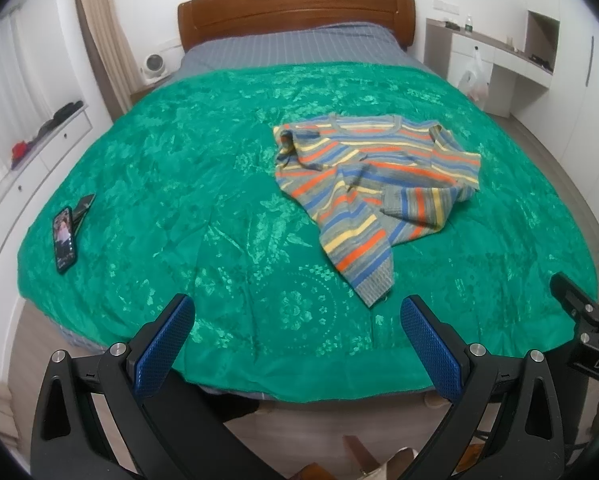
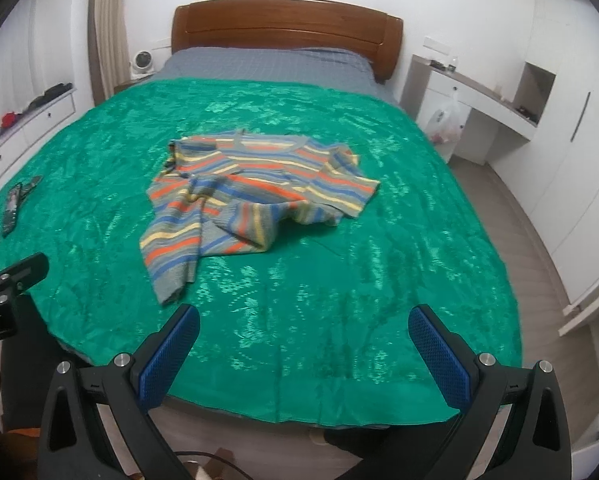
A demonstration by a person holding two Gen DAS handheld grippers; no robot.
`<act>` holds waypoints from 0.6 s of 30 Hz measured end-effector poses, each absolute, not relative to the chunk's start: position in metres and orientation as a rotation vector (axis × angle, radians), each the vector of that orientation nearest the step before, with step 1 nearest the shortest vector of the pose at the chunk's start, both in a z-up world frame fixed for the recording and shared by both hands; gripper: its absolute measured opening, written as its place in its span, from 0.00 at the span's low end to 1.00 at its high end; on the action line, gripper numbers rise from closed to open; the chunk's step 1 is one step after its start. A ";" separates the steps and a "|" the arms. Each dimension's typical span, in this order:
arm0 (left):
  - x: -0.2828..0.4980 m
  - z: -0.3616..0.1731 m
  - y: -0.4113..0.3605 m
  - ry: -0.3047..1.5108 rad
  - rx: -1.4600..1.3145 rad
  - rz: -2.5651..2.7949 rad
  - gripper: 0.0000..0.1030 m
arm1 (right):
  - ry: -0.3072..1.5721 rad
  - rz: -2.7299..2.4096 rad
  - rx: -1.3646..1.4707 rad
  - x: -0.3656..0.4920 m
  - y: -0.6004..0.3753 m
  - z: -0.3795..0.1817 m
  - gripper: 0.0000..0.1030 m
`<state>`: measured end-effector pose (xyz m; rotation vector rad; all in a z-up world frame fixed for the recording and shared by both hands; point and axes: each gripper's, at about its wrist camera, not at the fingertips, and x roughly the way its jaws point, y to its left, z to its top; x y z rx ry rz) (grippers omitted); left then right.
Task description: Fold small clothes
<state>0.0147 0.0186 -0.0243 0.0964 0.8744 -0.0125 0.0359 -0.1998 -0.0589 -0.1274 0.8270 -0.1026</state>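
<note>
A small striped sweater (image 1: 373,184) in grey, orange, blue and yellow lies crumpled on the green bedspread (image 1: 203,184), neck towards the headboard and one sleeve trailing towards me. It also shows in the right wrist view (image 2: 251,196). My left gripper (image 1: 297,316) is open and empty, held above the near edge of the bed, short of the sleeve end. My right gripper (image 2: 303,328) is open and empty, also at the near edge, right of the sweater. Part of the right gripper's body (image 1: 583,320) shows at the left view's right edge.
A phone (image 1: 64,238) and a dark object beside it (image 1: 84,206) lie at the bed's left edge. A wooden headboard (image 1: 295,8) stands at the far end. White drawers (image 1: 39,152) run along the left wall, a desk (image 2: 487,100) and wardrobe on the right.
</note>
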 end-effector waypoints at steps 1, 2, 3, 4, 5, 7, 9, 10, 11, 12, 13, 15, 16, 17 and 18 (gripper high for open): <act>0.015 -0.025 0.018 0.879 0.097 -0.015 1.00 | 0.829 -0.108 -0.128 0.036 -0.201 -0.059 1.00; 0.016 -0.025 0.017 0.882 0.099 -0.017 1.00 | 0.832 -0.114 -0.129 0.036 -0.202 -0.060 1.00; 0.015 -0.025 0.015 0.883 0.101 -0.019 1.00 | 0.834 -0.121 -0.132 0.037 -0.204 -0.061 1.00; 0.015 -0.025 0.015 0.882 0.102 -0.020 1.00 | 0.838 -0.128 -0.134 0.037 -0.205 -0.062 1.00; 0.015 -0.025 0.014 0.880 0.104 -0.020 1.00 | 0.839 -0.131 -0.136 0.037 -0.206 -0.061 1.00; 0.015 -0.024 0.012 0.877 0.107 -0.020 1.00 | 0.841 -0.134 -0.139 0.037 -0.207 -0.062 1.00; 0.015 -0.024 0.012 0.880 0.107 -0.021 1.00 | 0.842 -0.135 -0.143 0.037 -0.206 -0.062 1.00; 0.015 -0.024 0.012 0.882 0.107 -0.021 1.00 | 0.842 -0.134 -0.145 0.037 -0.206 -0.062 1.00; 0.016 -0.024 0.012 0.884 0.108 -0.021 1.00 | 0.841 -0.135 -0.146 0.037 -0.206 -0.062 1.00; 0.016 -0.025 0.012 0.885 0.108 -0.022 1.00 | 0.842 -0.134 -0.147 0.037 -0.206 -0.062 1.00; 0.016 -0.025 0.011 0.886 0.108 -0.024 1.00 | 0.843 -0.134 -0.146 0.037 -0.206 -0.062 1.00; 0.017 -0.026 0.011 0.889 0.105 -0.029 1.00 | 0.843 -0.134 -0.144 0.037 -0.206 -0.062 1.00; 0.018 -0.028 0.012 0.894 0.101 -0.038 1.00 | 0.843 -0.133 -0.142 0.037 -0.206 -0.061 1.00; 0.021 -0.030 0.013 0.904 0.089 -0.058 1.00 | 0.841 -0.132 -0.136 0.037 -0.207 -0.061 1.00; 0.024 -0.033 0.016 0.918 0.074 -0.076 1.00 | 0.839 -0.129 -0.129 0.037 -0.208 -0.061 1.00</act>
